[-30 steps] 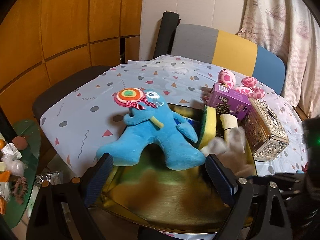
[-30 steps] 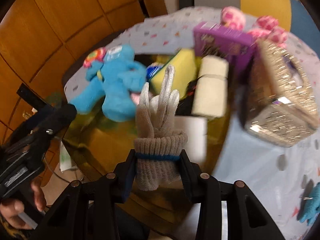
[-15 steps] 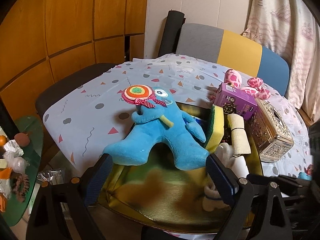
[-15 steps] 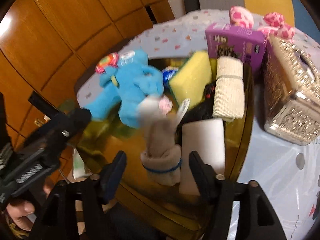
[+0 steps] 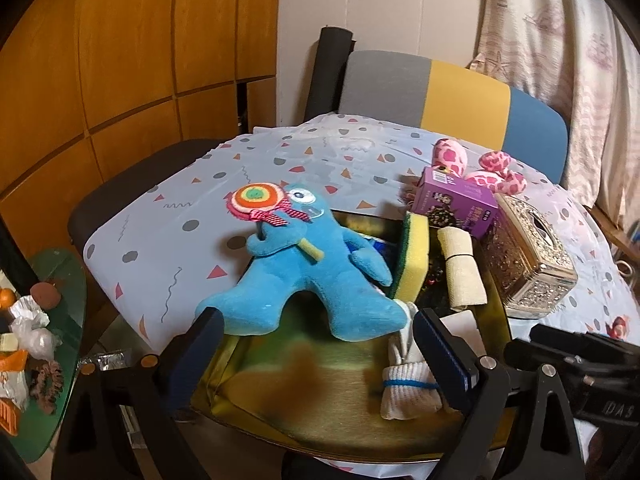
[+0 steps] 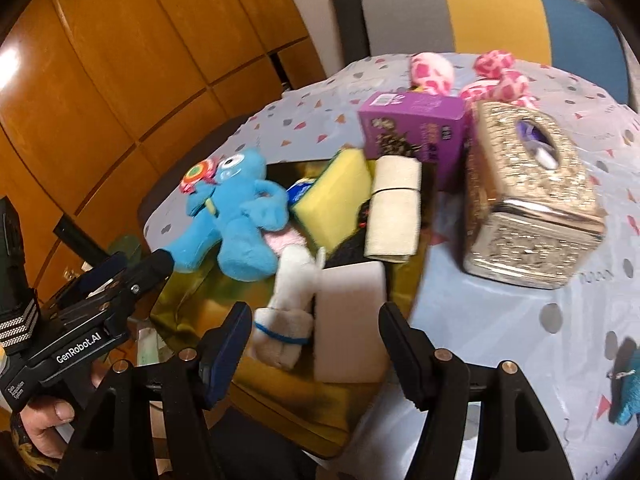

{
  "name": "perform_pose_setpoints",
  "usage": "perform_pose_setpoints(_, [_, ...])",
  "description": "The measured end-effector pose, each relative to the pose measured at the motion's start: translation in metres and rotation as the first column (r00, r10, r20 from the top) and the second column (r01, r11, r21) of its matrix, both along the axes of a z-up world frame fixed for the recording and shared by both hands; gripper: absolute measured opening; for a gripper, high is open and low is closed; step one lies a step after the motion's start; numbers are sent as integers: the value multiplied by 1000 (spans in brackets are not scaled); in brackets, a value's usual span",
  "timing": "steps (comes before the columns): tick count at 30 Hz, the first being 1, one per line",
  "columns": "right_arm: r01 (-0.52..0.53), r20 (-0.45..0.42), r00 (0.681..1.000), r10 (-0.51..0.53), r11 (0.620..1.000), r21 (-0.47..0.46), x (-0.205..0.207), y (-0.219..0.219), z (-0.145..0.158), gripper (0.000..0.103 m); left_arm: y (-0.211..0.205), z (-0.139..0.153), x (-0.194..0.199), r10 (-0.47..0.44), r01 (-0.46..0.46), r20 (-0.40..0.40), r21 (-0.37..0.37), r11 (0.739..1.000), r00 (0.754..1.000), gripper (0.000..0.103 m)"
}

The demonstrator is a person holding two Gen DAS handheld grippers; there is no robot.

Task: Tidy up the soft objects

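Observation:
A gold tray (image 5: 304, 392) (image 6: 240, 280) on the table holds a blue plush toy (image 5: 304, 276) (image 6: 236, 224), a yellow sponge (image 5: 412, 256) (image 6: 332, 200), a cream rolled cloth (image 5: 460, 268) (image 6: 394, 208), a white foam block (image 6: 350, 320) and a rolled white glove with a blue band (image 5: 404, 384) (image 6: 286, 316). My left gripper (image 5: 320, 352) is open and empty at the tray's near edge. My right gripper (image 6: 316, 344) is open and empty, just behind the glove and foam block.
A purple box (image 5: 456, 204) (image 6: 416, 128), a silver tissue box (image 5: 528, 260) (image 6: 528, 204) and a pink spotted plush (image 5: 476, 168) (image 6: 472, 76) stand right of and beyond the tray. A teal plush (image 6: 628, 396) lies at far right. A chair (image 5: 440, 92) stands behind the table.
My right gripper opened and let go of the rolled glove, which now lies in the tray beside the white foam block. The right gripper drew back. The left gripper rose slightly.

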State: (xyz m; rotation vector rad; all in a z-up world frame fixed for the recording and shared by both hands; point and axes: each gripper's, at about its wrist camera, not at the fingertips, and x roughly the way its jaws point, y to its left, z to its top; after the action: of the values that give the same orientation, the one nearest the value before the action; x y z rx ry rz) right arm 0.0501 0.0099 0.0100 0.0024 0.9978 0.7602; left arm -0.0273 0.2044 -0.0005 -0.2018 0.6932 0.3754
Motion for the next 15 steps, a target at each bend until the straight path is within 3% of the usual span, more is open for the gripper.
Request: perform_pose_setpoints(15, [236,32,971,-236,972,8,25,-93,8,67,-42,7,13,-119,120,-18,41,992,993,96])
